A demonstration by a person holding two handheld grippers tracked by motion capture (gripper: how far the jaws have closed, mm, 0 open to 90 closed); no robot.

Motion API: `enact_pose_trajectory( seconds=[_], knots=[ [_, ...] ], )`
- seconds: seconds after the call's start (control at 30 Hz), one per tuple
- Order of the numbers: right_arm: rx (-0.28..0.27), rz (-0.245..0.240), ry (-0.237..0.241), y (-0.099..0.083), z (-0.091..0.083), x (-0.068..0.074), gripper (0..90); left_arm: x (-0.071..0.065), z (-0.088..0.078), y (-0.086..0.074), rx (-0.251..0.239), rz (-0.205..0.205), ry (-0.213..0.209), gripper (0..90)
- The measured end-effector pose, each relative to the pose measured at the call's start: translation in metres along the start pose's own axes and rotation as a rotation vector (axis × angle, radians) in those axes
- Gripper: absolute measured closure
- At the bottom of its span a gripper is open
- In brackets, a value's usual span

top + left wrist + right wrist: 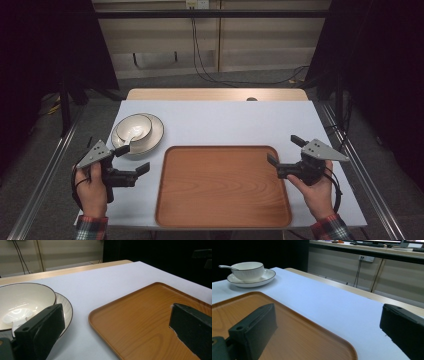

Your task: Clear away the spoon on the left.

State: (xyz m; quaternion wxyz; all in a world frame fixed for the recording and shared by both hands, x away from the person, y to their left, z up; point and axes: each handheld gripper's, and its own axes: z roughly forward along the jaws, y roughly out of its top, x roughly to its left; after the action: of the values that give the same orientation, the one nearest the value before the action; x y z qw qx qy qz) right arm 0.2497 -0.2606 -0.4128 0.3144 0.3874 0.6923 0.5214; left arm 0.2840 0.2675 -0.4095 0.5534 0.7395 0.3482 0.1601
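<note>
High view: a wooden tray [222, 187] is laid on the white table cover [225, 122], long axis running left-right. A bowl [132, 127] is seated on a plate [152, 137] at the tray's far-left corner. The left gripper [135, 159] and right gripper [284, 150] are held with jaws spread, empty.

Left gripper view: the bowl [22, 305] with a spoon [15, 317] inside is seen left, the tray [150, 322] right.

Right gripper view: the spoon handle [227, 267] is pointed left from the bowl [248, 270].

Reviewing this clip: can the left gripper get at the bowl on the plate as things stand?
Probably yes. The left gripper is open and sits just beside the plate that carries the bowl, one jaw already by the plate's rim. Nothing stands between them; the spoon in the bowl points its handle toward that gripper.
</note>
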Motion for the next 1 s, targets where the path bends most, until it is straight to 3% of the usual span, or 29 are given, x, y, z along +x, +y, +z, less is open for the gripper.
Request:
enact_pose_trajectory(
  seconds=[0.13, 0.37, 0.47, 0.57, 0.63, 0.77, 1.0],
  knots=[
    [0.008, -0.003, -0.004, -0.001, 0.001, 0.0, 0.3, 0.002, 0.002, -0.002, 0.016, -0.019, 0.014, 0.0],
    [0.023, 0.001, 0.008, -0.002, 0.003, 0.001, 0.4, 0.005, 0.004, -0.001, -0.013, -0.062, 0.035, 0.0],
    [0.027, -0.003, 0.01, -0.002, 0.003, 0.001, 0.5, 0.008, 0.006, -0.001, -0.021, -0.122, 0.026, 0.0],
    [0.024, -0.002, 0.021, -0.003, 0.003, 0.001, 1.6, 0.01, 0.007, -0.003, -0.021, -0.125, 0.037, 0.0],
    [0.016, -0.025, 0.013, -0.003, 0.003, 0.003, 1.9, 0.013, 0.006, -0.004, -0.024, -0.143, 0.065, 0.0],
    [0.014, -0.024, 0.017, -0.002, 0.003, 0.004, 1.9, 0.016, 0.005, -0.003, -0.034, -0.166, 0.101, 0.0],
    [0.015, -0.02, 0.025, -0.003, 0.004, 0.004, 1.9, 0.02, 0.006, -0.005, -0.019, -0.156, 0.141, 0.2]
  ],
)
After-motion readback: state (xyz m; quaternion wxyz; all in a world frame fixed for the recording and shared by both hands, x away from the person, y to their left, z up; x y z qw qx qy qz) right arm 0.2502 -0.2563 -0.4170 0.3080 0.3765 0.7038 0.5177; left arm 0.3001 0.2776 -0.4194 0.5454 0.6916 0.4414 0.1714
